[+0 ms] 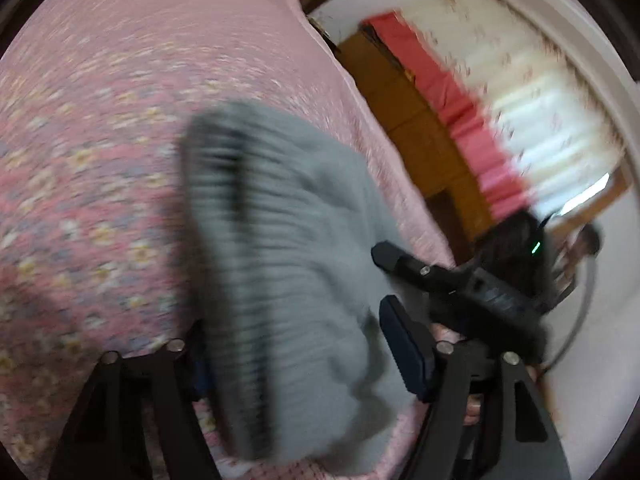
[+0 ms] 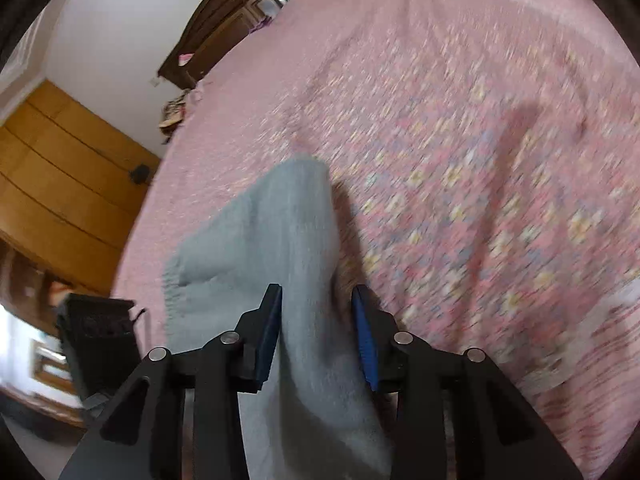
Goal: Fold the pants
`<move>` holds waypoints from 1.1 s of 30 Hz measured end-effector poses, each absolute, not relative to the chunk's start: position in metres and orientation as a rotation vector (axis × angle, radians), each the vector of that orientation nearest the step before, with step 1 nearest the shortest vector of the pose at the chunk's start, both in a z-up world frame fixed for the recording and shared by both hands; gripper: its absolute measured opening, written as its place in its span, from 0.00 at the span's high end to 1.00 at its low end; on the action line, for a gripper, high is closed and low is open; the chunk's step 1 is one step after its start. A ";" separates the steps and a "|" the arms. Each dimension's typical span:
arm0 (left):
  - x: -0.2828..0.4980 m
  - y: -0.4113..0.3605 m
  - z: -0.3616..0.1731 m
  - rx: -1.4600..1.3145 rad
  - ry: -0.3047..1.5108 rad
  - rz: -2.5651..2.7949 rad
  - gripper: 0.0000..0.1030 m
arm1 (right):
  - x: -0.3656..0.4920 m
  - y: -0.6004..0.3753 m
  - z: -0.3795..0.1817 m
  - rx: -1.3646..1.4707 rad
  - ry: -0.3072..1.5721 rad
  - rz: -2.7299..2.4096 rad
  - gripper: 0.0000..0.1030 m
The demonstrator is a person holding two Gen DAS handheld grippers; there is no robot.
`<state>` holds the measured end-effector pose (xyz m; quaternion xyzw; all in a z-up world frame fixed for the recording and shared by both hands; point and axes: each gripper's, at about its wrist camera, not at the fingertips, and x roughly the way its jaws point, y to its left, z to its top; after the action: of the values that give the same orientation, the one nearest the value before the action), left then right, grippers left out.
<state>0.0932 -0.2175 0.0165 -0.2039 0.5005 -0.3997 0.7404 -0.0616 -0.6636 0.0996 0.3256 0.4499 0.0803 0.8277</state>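
Note:
The grey pants (image 1: 288,264) hang bunched over a pink floral bedspread (image 1: 100,140), blurred by motion. In the left wrist view my left gripper (image 1: 296,364) has cloth filling the wide gap between its fingers; its left finger is hidden by the fabric, the right fingertip (image 1: 400,340) stands beside it. My right gripper (image 1: 384,256) shows at the pants' right edge. In the right wrist view the pants (image 2: 288,264) run between the fingers of my right gripper (image 2: 316,300), whose jaws stand apart around the cloth.
The bedspread (image 2: 480,160) covers the bed. Beside the bed are a wooden wardrobe (image 2: 52,184), a dark headboard (image 2: 224,28), and a curtained window with a red valance (image 1: 440,100). A black device (image 2: 100,344) sits at the bed's left.

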 end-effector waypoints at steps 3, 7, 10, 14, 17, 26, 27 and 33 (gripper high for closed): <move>0.086 -0.242 0.021 -0.346 1.072 -0.877 0.15 | -0.064 -0.664 0.095 0.687 0.961 0.162 0.66; 0.083 -0.242 0.019 -0.430 1.069 -0.875 0.17 | -0.067 -0.673 0.085 0.752 0.960 0.186 0.66; 0.085 -0.232 0.013 -0.572 1.064 -0.847 0.22 | -0.074 -0.670 0.088 0.709 0.921 0.201 0.71; 0.082 -0.241 0.014 -0.574 1.049 -0.820 0.28 | -0.086 -0.663 0.091 0.630 0.864 0.193 0.77; 0.079 -0.246 0.012 -0.632 1.075 -0.844 0.63 | -0.091 -0.668 0.089 0.647 0.870 0.188 0.77; 0.073 -0.242 0.002 -0.762 1.050 -0.891 0.79 | -0.103 -0.650 0.102 0.564 0.811 0.132 0.81; 0.073 -0.244 0.010 -0.724 1.036 -0.878 0.79 | -0.106 -0.649 0.105 0.569 0.798 0.129 0.82; 0.056 -0.264 0.048 -0.506 0.974 -0.782 0.79 | -0.115 -0.651 0.117 0.577 0.759 0.121 0.82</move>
<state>0.0562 -0.2635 0.0481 -0.2344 0.4509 -0.3621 0.7814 -0.1153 -0.6512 0.1171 0.2774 0.3653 0.0582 0.8867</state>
